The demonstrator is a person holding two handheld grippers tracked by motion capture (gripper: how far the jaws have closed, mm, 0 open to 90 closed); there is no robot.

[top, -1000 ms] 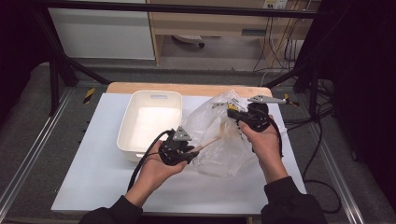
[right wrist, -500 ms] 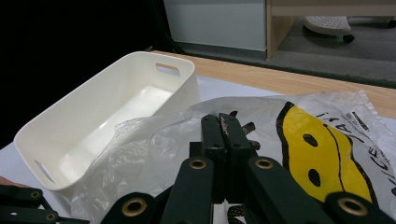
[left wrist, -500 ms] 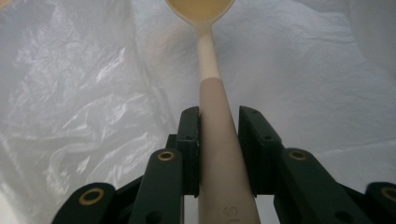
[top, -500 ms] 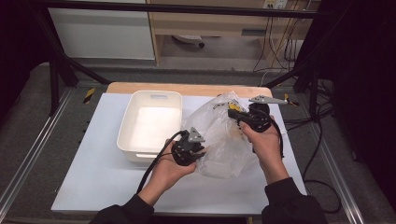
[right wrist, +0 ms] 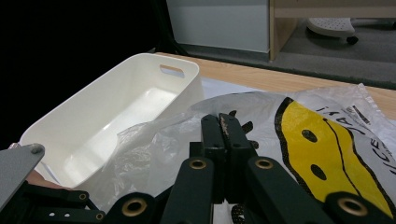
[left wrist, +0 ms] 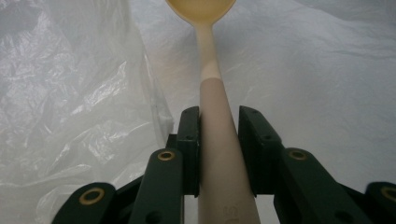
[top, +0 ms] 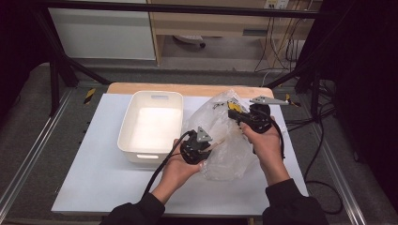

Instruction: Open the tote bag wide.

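Observation:
A clear plastic bag (top: 231, 152) with a yellow smiley print (right wrist: 322, 154) lies on the white table, right of the tub. My left gripper (top: 212, 143) is shut on the handle of a cream spoon (left wrist: 211, 79), jaws pressed on both sides. The spoon's bowl (left wrist: 201, 8) points ahead into the crinkled bag film (left wrist: 70, 116). My right gripper (top: 233, 112) sits at the bag's far upper edge, and in the right gripper view its jaws (right wrist: 223, 123) stand together, pinching the film and lifting it.
A white rectangular tub (top: 158, 94) stands empty left of the bag, its handle slot (right wrist: 170, 71) facing the back. A wooden strip (top: 187, 88) runs along the table's far edge. Cables (top: 324, 140) trail off the right side.
My left gripper has moved right with the spoon, from beside the tub up against the bag. The right gripper has kept its hold on the bag's edge.

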